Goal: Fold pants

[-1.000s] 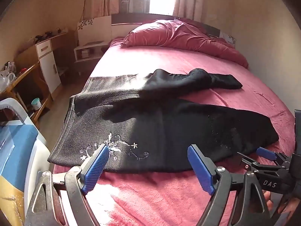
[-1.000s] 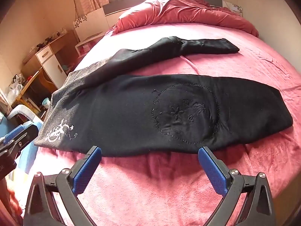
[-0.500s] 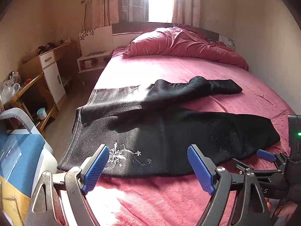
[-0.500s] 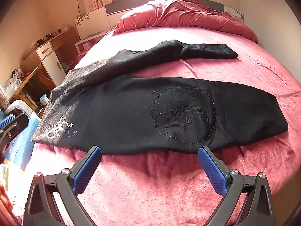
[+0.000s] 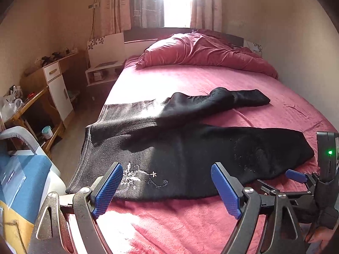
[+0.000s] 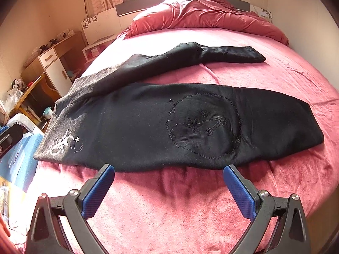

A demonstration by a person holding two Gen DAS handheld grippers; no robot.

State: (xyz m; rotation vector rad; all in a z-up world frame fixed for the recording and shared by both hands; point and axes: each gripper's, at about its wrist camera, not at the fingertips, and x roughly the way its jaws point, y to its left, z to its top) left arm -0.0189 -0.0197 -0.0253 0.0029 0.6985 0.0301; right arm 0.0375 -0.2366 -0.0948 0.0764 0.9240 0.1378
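Black pants (image 5: 180,148) lie spread across the pink bed (image 5: 190,222), waistband toward the left edge, legs running to the right. Near leg lies flat and straight; far leg (image 6: 190,57) angles away toward the crumpled red duvet (image 6: 201,14) at the headboard end, bunched and twisted near its cuff. The two legs are split apart with a wedge of pink sheet showing between them. White flower embroidery (image 5: 135,177) sits at the near waist corner; a round stitched flower patch (image 6: 203,124) sits mid-way on the near leg.

Left gripper (image 5: 167,188) hovers above the near edge of the pants at the waist end — jaws apart, blue pads wide, nothing between them. Its left pad overlaps the white embroidery in view, contact cannot be told. Right gripper (image 6: 169,190) hovers over bare sheet just in front of the near leg — jaws apart too, holding nothing, not touching the fabric. From the left wrist view the right gripper shows at the lower right with a green light lit, near the cuff end of the near leg.

Left of the bed: a wooden desk (image 5: 36,101), a white drawer cabinet (image 5: 57,84), a small white shelf unit (image 5: 103,72). Bright window with curtains (image 5: 175,0) behind the headboard.
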